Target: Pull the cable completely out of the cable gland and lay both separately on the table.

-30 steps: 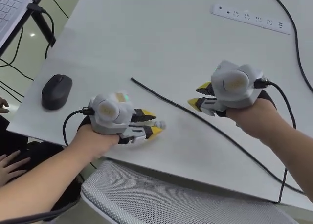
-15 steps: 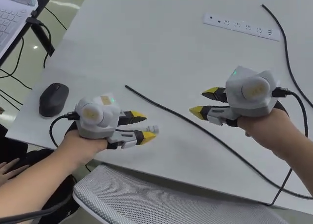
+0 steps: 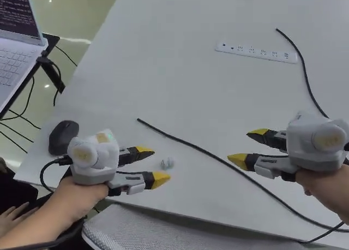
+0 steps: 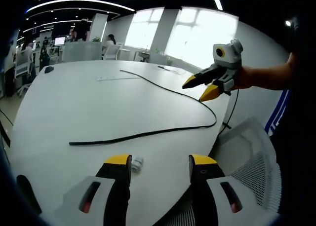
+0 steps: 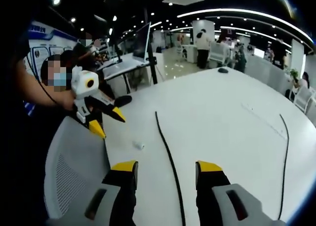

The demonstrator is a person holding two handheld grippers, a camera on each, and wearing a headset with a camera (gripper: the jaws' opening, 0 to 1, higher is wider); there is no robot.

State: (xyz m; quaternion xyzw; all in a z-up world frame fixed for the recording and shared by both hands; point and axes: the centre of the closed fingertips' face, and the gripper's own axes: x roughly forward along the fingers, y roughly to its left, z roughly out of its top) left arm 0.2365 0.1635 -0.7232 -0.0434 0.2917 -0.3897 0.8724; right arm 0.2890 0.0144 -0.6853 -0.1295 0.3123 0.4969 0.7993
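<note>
cable gland (image 3: 167, 164) loose beside black cable (image 3: 188, 144), left gripper (image 3: 154, 164) and right gripper (image 3: 246, 146) agape

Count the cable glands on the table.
1. The cable gland lies on the table just ahead of the left gripper, apart from the black cable. More could be hidden behind the left gripper.

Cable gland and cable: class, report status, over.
Left gripper open, empty. Right gripper open, empty. Cable gland on table, apart from cable. Power strip far behind.

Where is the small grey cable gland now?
In the head view the small pale grey cable gland lies on the white table, just ahead of the left claw, apart from the thin black cable.
</note>
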